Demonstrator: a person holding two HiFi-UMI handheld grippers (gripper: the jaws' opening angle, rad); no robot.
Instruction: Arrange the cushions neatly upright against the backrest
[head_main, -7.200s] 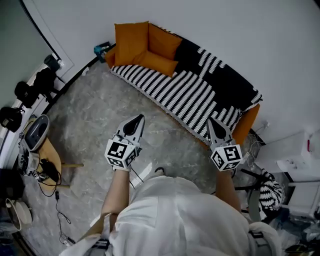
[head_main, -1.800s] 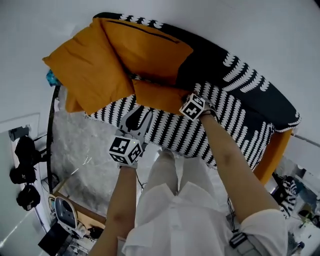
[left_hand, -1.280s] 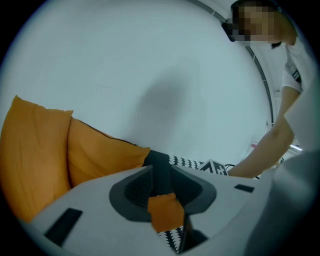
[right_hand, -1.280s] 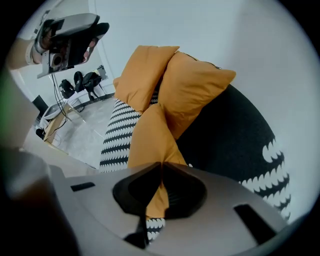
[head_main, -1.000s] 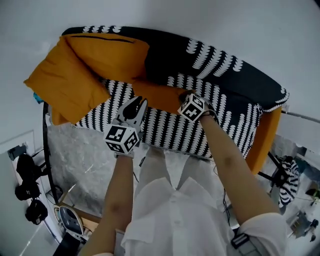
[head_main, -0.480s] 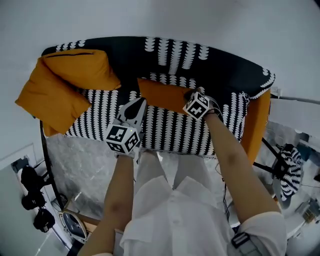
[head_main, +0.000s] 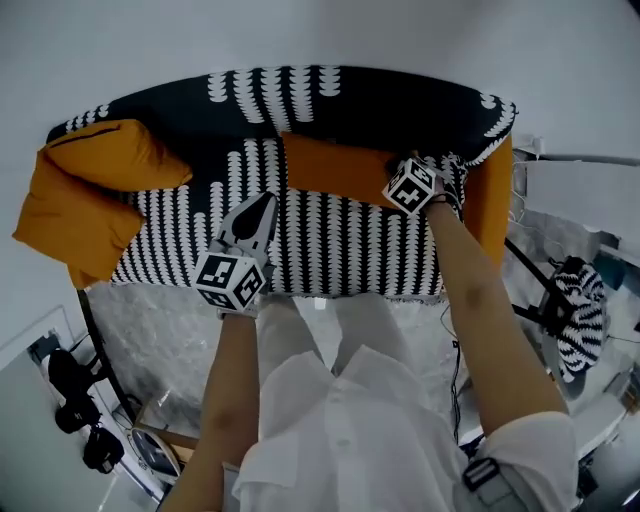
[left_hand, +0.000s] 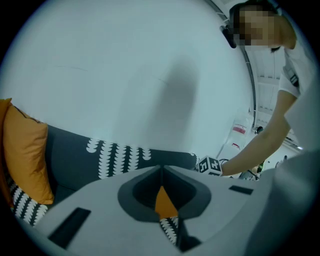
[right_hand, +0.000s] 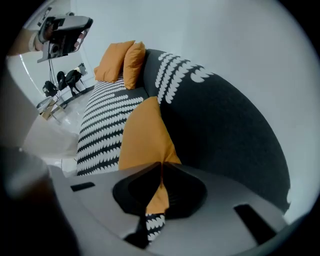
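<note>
A sofa under a black-and-white cover (head_main: 330, 240) fills the head view. One orange cushion (head_main: 335, 168) lies at the foot of the backrest, right of centre. My right gripper (head_main: 398, 180) is shut on its right end; in the right gripper view the orange cloth (right_hand: 145, 135) runs in between the closed jaws (right_hand: 161, 165). Two more orange cushions (head_main: 110, 160) (head_main: 60, 225) are piled at the sofa's left end. My left gripper (head_main: 264, 200) hovers over the seat just left of the held cushion, shut and holding nothing (left_hand: 161, 169).
The sofa's orange right armrest (head_main: 492, 190) stands just beyond my right gripper. A striped bag (head_main: 580, 320) and stands lie on the floor at the right. Camera gear (head_main: 70, 400) sits at the lower left. A white wall rises behind the backrest (left_hand: 120, 155).
My right gripper has dragged the orange cushion to the right along the backrest, away from the two at the left end. The left gripper's jaws have closed on nothing.
</note>
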